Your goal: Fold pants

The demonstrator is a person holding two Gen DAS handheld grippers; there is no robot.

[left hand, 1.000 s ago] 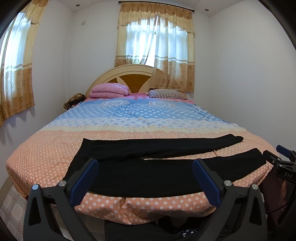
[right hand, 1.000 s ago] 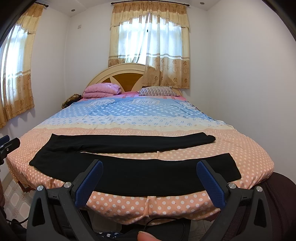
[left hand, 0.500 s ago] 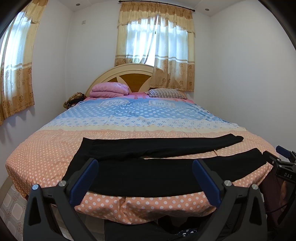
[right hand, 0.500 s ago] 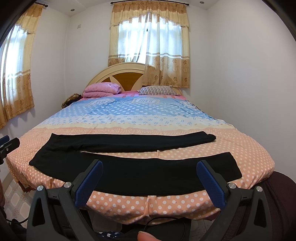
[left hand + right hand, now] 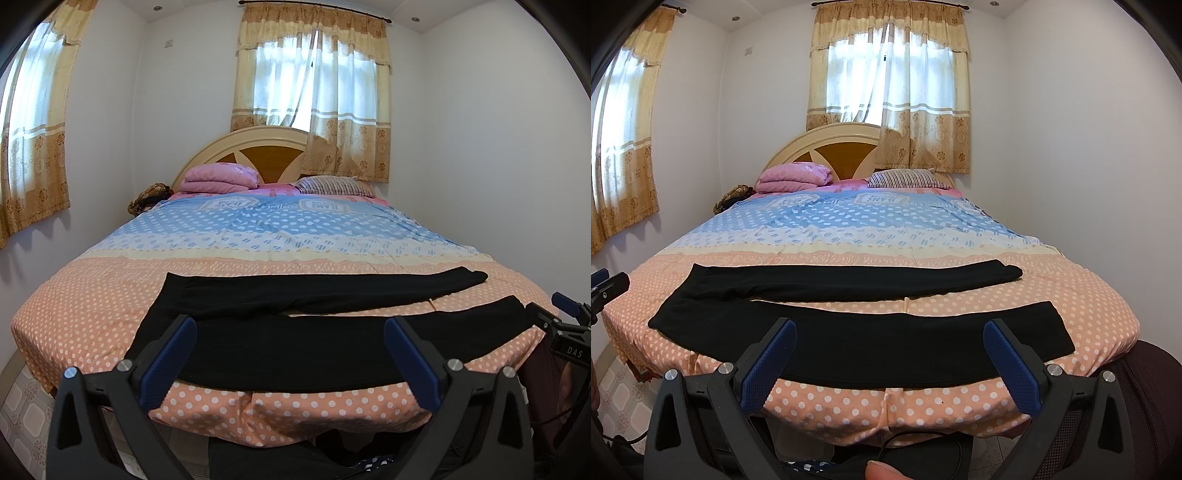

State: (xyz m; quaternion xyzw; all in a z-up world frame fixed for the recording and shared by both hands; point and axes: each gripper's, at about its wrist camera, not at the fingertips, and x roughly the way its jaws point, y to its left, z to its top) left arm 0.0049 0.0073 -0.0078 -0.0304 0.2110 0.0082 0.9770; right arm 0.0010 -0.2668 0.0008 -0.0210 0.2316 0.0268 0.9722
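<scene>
Black pants (image 5: 295, 343) lie flat across the foot of the bed, waist at the left, the two legs spread apart and pointing right; they also show in the right wrist view (image 5: 864, 347). My left gripper (image 5: 290, 354) is open and empty, held in front of the bed's edge, near the waist end. My right gripper (image 5: 890, 354) is open and empty, also before the bed's edge, toward the leg ends. The right gripper shows at the right edge of the left wrist view (image 5: 565, 325), and the left gripper at the left edge of the right wrist view (image 5: 605, 288).
The bed (image 5: 280, 229) has a dotted orange and blue cover. A pink folded blanket (image 5: 221, 179) and a striped pillow (image 5: 332, 184) lie by the headboard. Walls stand close on both sides. A tiled floor (image 5: 22, 410) shows at lower left.
</scene>
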